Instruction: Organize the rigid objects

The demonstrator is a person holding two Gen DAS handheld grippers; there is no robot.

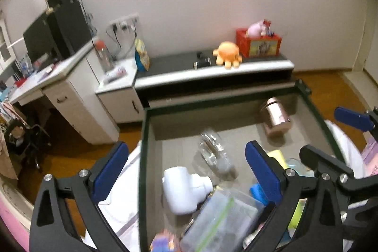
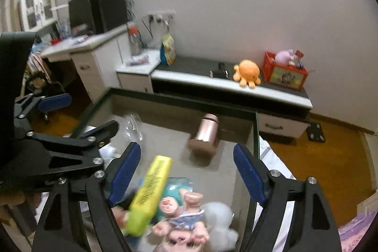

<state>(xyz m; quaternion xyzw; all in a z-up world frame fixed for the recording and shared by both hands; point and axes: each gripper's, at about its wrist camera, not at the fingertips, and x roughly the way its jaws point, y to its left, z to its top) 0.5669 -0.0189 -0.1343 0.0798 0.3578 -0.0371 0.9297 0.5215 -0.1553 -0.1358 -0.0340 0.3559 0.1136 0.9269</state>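
Note:
A grey fabric bin with a dark rim [image 1: 144, 134] holds the objects. In the left wrist view it holds a pink metal can [image 1: 275, 118], a clear plastic bottle [image 1: 213, 152] lying down, a white plastic fitting [image 1: 184, 188] and a clear lidded container [image 1: 222, 221]. My left gripper [image 1: 186, 171] is open and empty above the bin's near left. In the right wrist view my right gripper [image 2: 186, 171] is open and empty above a yellow-green box [image 2: 151, 190], a doll [image 2: 186, 221] and a white plush [image 2: 219, 223]. The pink can [image 2: 204, 131] lies beyond.
A low black-and-white cabinet [image 1: 212, 72] stands behind the bin with an orange octopus plush [image 1: 228, 54] and a red box [image 1: 258, 43]. A white desk [image 1: 47, 77] with a monitor is at left. Wooden floor [image 2: 319, 164] lies to the right.

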